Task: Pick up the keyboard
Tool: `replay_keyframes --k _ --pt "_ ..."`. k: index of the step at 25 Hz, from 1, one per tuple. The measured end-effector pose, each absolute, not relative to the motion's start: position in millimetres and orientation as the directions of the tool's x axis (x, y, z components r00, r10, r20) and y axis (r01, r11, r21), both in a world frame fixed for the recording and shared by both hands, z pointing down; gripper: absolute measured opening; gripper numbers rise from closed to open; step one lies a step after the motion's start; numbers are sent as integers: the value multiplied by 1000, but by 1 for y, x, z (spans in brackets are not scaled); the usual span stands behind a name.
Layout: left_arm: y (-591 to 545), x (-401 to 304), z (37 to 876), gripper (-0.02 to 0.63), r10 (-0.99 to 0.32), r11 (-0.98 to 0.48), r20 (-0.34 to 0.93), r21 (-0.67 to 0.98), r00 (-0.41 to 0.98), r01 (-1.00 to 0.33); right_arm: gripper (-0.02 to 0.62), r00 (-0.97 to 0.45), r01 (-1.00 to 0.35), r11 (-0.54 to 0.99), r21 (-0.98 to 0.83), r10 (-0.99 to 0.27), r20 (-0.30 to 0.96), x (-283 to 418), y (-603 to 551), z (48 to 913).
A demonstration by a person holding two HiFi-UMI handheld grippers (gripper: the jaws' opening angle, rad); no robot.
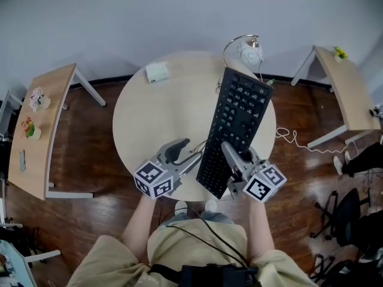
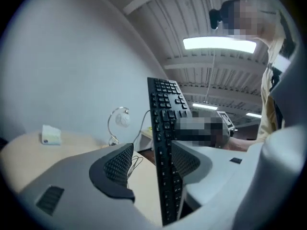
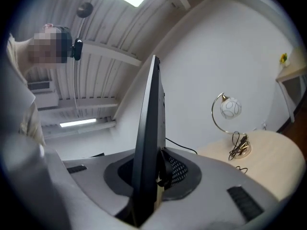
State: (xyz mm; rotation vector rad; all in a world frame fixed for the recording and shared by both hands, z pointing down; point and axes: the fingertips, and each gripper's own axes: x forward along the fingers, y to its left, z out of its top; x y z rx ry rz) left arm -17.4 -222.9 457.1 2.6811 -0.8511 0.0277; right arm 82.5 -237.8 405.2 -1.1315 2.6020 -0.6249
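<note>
**While held above the round table, the keyboard rides tilted on its long edge**

Because the round table fills the middle of the head view, all else reads against its pale top. Over its right half the black keyboard is in the air, keys facing left, its near end between the two tools. The right gripper is clenched on the keyboard's near right edge, both pads pinching the thin rim. The left gripper brackets the opposite edge more loosely: one pad lies against the keyboard's back, while a strip of tabletop shows between the other pad and the keys. A globe lamp with a curved gold arm stands at the table's far rim. A small white box sits well left of it.
</note>
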Motion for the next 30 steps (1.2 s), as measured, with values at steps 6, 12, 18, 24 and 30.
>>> replay_keyframes --k 6,12,18,24,30 --pt "-234 -56 418 247 -772 -630 59 52 632 -775 81 -519 -808 518 -281 -851 -75 107 -234 379" --pt "-231 -83 366 248 -884 -458 -64 -71 462 -886 81 -357 -929 363 -75 -930 -89 128 -234 381" --pt "-221 -114 372 247 -930 -346 -104 -72 352 -935 81 -230 -966 244 -84 -962 -144 143 -226 384" --pt "-225 -134 392 247 -949 -302 -77 -54 306 -952 81 -166 -981 178 -78 -977 -135 155 -228 388" --pt "-228 -133 399 247 -949 -305 -63 -58 308 -951 81 -176 -979 188 -78 -975 -134 152 -225 386"
